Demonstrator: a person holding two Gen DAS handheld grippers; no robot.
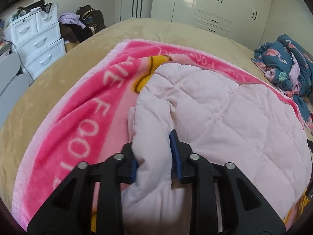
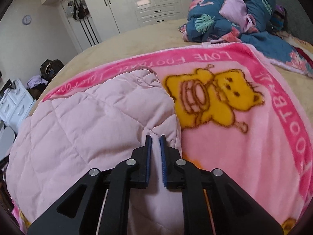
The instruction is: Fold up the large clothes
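Observation:
A pale pink quilted garment (image 1: 225, 113) lies on a pink fleece blanket (image 1: 82, 105) with a yellow bear print, spread on a tan bed. My left gripper (image 1: 154, 148) is shut on a thick bunched fold at the garment's left edge, which bulges between the blue pads. In the right wrist view the same garment (image 2: 82, 121) fills the left half, the blanket (image 2: 244, 146) the right. My right gripper (image 2: 155, 139) is shut on a thin fold at the garment's right edge.
A crumpled blue flamingo-print quilt (image 2: 234, 13) lies at the far right of the bed (image 1: 58, 68). White plastic drawers (image 1: 37, 41), a pile of clothes and bags (image 1: 82, 23) and white wardrobes (image 1: 221, 4) stand beyond the bed.

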